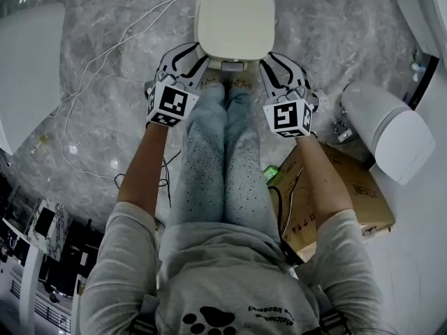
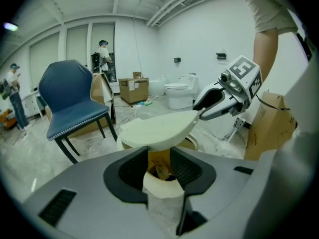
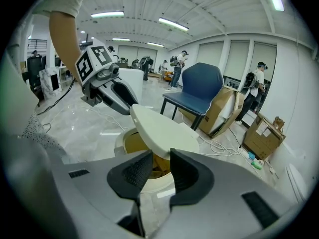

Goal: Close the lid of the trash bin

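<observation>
**Hand-held grippers at a half-raised bin lid.** The cream lid (image 1: 234,21) of the trash bin (image 3: 121,144) stands tilted and is not yet shut. Its edge nearest the grippers is raised, its far edge sits low, and the bin's mouth shows beneath it.

The left gripper (image 2: 159,156) has its jaws apart. The lid's raised edge lies just above and ahead of their tips. In the gap between them show the bin's cream rim and a yellow-brown liner (image 2: 160,167) with litter. Neither pad presses on the lid; whether a jaw tip touches its underside cannot be told.

The right gripper (image 3: 160,158) likewise has its jaws apart. The other corner of the same edge lies just over the gap between them, with the open bin beyond and below.

Each gripper appears in the other's view, across the lid from the jaws, its tips at the lid's rim. In the head view the two grippers flank the lid's near edge, one at each corner, both pointing forward and down, with the person's legs between the forearms.

Surroundings:
- a blue chair (image 2: 75,103) beyond and to the left of the left jaws, well apart from the bin
- a toilet (image 2: 178,92) far beyond the lid
- a cardboard box (image 1: 342,187) behind the right gripper, beside the person
- a grey marble floor (image 1: 335,26) under all of it
- people standing in the distance past both pairs of jaws
</observation>
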The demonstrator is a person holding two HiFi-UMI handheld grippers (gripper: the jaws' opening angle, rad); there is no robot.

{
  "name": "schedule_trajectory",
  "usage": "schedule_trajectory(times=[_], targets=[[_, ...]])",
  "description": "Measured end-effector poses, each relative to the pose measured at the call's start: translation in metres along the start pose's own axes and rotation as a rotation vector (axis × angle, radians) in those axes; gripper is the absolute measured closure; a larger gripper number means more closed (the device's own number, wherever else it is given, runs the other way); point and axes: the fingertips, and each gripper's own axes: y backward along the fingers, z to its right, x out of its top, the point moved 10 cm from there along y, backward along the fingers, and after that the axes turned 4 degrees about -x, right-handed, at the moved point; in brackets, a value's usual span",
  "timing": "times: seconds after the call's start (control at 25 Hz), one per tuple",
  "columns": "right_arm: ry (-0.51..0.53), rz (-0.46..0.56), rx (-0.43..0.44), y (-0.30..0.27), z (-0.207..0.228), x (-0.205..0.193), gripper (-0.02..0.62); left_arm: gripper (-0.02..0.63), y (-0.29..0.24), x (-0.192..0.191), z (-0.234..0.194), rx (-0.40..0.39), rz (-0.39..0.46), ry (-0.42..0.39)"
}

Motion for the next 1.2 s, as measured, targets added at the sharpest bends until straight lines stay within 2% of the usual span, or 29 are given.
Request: schedule_trajectory(times=[0.28, 0.6, 0.8, 1.2], targets=[[0.053, -0.05, 0.013, -0.004, -0.015, -0.016, 0.491, 0.462, -0.011, -0.02, 0.01, -0.014, -0.096, -0.029], [0.088, -0.084, 0.019, -0.014, -0.023, -0.021, 0.491, 0.462, -0.017, -0.03, 0.009, -0.025, -0.123, -0.031], [0.132, -0.104, 0.042, -0.017, -0.023, -0.021, 0.489, 0.462, -0.017, -0.031, 0.012, -0.021, -0.125, 0.0], [0.193, -0.193, 0.093, -0.031, -0.027, -0.029, 0.49, 0.459, -0.021, -0.039, 0.021, -0.06, -0.149, 0.015]])
